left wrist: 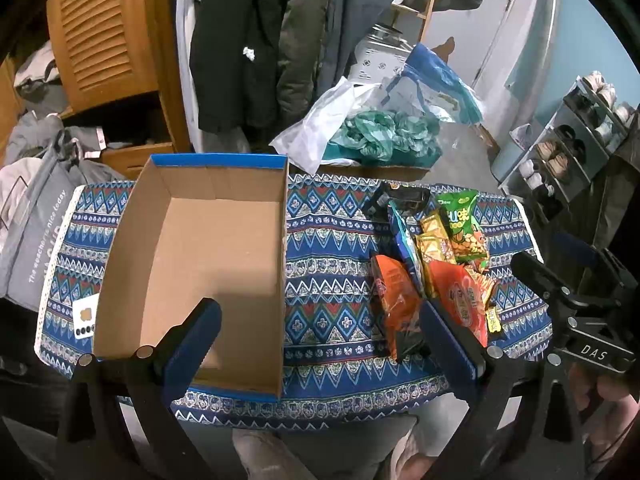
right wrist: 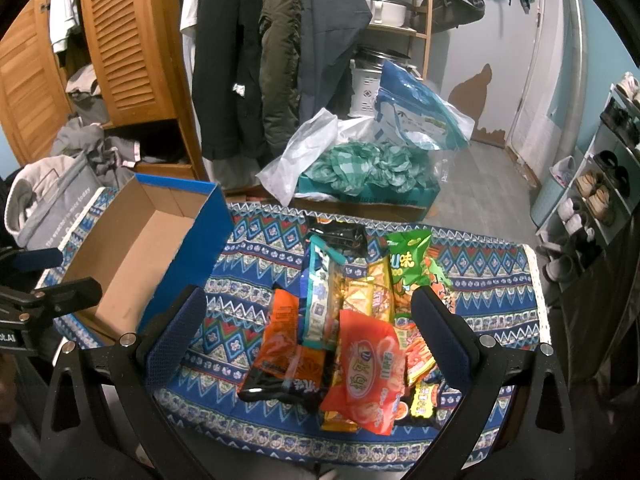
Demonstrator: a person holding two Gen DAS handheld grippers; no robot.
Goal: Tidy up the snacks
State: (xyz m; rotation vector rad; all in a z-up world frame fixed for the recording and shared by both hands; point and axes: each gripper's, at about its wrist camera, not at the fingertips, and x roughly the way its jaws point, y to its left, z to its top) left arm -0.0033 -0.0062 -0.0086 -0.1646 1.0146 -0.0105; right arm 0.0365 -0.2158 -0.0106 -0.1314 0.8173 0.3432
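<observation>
An empty cardboard box [left wrist: 208, 248] with blue outer walls stands on the left of a patterned tablecloth [left wrist: 332, 280]; it also shows in the right wrist view [right wrist: 132, 248]. A pile of snack packets lies to its right: an orange-and-black packet [right wrist: 284, 352], a red packet [right wrist: 368, 372], a green packet [right wrist: 412, 260], a teal packet [right wrist: 320, 304] and yellow ones [right wrist: 368, 296]. My left gripper [left wrist: 320, 340] is open and empty, between the box and the pile. My right gripper [right wrist: 312, 320] is open and empty, with the pile between its fingers.
Behind the table lie a white plastic bag [right wrist: 296, 152], green crumpled bags [right wrist: 368, 164] in a low box and a blue bag [right wrist: 416, 104]. Coats [right wrist: 256, 60] hang at the back. A wooden cabinet [right wrist: 128, 40] stands left, a shoe rack [right wrist: 600, 184] right.
</observation>
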